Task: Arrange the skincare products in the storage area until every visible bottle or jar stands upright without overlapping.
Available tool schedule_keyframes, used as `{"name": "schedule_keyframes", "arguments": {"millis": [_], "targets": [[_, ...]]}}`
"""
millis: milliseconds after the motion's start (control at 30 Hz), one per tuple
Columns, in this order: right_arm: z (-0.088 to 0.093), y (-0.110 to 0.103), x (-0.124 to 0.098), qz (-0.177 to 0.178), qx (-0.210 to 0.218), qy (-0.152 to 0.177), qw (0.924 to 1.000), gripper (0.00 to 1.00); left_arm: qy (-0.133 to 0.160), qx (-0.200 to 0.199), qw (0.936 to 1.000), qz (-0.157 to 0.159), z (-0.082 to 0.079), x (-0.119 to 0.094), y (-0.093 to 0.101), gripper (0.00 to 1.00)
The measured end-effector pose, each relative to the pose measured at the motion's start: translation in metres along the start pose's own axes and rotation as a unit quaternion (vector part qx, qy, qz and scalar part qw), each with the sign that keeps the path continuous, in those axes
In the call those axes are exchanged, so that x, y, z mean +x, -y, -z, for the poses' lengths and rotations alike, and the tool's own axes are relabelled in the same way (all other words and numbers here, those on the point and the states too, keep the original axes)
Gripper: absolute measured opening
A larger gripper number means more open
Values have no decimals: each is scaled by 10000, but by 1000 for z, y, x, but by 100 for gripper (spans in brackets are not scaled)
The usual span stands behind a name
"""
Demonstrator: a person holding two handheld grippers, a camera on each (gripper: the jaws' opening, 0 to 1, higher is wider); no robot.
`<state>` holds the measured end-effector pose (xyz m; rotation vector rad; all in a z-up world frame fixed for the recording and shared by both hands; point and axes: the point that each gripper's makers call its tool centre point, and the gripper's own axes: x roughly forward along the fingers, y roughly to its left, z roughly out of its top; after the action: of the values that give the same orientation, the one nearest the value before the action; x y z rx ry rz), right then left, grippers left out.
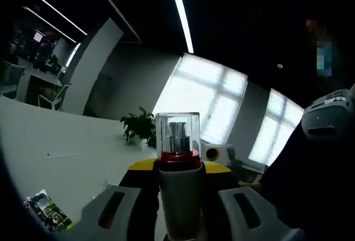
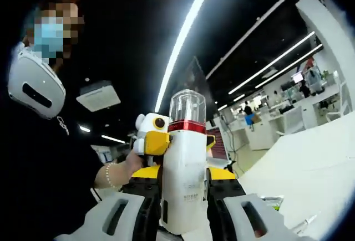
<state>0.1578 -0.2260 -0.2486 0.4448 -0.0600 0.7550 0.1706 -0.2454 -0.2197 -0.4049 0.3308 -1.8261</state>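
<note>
A pump bottle [image 1: 180, 194] with a pale body, a red ring and a clear cap stands upright between the jaws of my left gripper [image 1: 180, 219], which press its sides. In the right gripper view the same white bottle [image 2: 184, 163] stands between the jaws of my right gripper [image 2: 184, 219], also closed on its body. The two grippers face each other across the bottle, held up in the air. Yellow parts of the right gripper [image 1: 220, 167] show behind the bottle. The left gripper [image 2: 151, 138], white and yellow, sits behind it in a person's hand [image 2: 125, 172].
A white table [image 1: 66, 141] stretches below at left, with a potted plant [image 1: 138, 126], a small dark packet [image 1: 47, 209] near its edge and a white round device [image 1: 216, 152]. A person in dark clothes [image 2: 50, 163] stands close. White table surface [image 2: 310, 163] lies at right.
</note>
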Motion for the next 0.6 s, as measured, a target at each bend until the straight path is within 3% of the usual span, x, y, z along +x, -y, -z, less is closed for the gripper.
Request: {"name": "schedule_keyframes", "arguments": {"millis": [200, 300, 400, 600], "targets": [[-9, -7, -7, -287, 263, 205, 9990, 41, 77, 185, 9993, 311, -17, -7, 11, 23], [-10, -11, -7, -384, 220, 205, 9988, 41, 174, 262, 9982, 520, -26, -8, 20, 23], [-15, -22, -4, -707, 301, 247, 9967, 46, 333, 305, 9943, 970, -36, -8, 37, 23], [-30, -41, 5, -1211, 292, 323, 9917, 53, 342, 381, 9893, 1367, -40, -4, 54, 23]]}}
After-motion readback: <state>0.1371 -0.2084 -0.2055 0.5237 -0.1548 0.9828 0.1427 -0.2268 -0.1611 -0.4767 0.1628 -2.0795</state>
